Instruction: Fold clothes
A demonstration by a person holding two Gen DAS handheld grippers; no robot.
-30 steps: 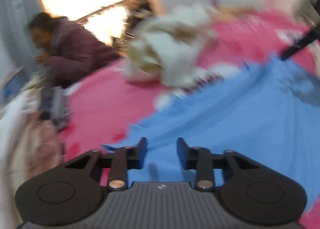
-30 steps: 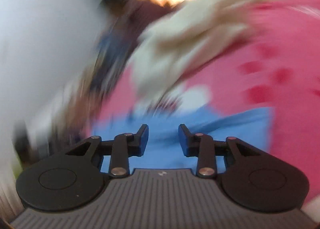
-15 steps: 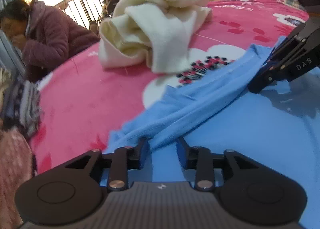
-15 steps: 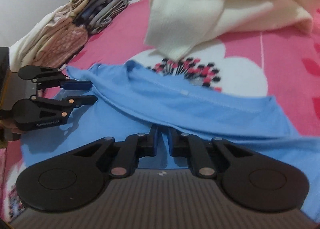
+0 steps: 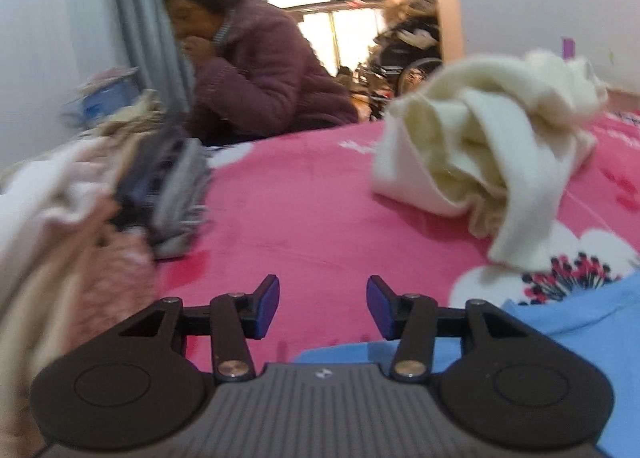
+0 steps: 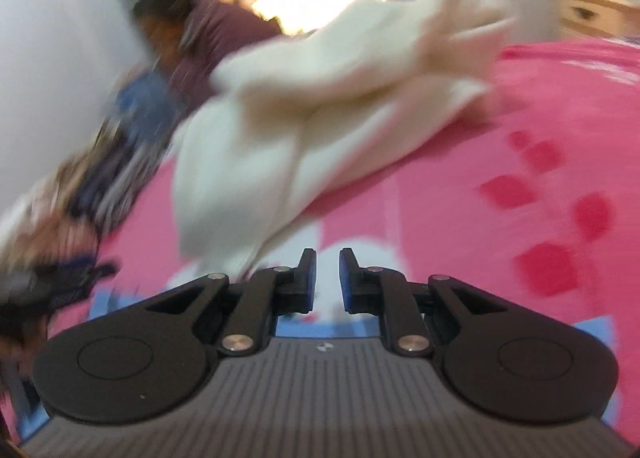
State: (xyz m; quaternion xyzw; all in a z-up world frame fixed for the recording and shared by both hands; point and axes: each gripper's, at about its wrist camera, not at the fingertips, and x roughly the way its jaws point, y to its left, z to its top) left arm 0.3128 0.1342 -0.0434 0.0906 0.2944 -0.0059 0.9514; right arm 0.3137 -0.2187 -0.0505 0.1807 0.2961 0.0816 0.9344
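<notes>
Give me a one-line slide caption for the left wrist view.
Left claw open above the pink bedspread, blue shirt at right, crumpled cream garment beyond.

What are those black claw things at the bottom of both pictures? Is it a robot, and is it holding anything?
No robot here. A person holds a pincher tool in each hand, and each tool has a camera looking out along its two fingers. One picture comes from the left gripper, the other from the right gripper. Both have a gap between their fingers and nothing in it, so they hold nothing. They hover over a pink flowered blanket. On it lie a blue shirt close by, a crumpled cream garment further off, and a pile of clothes to the left. A person in a purple jacket sits behind.
</notes>
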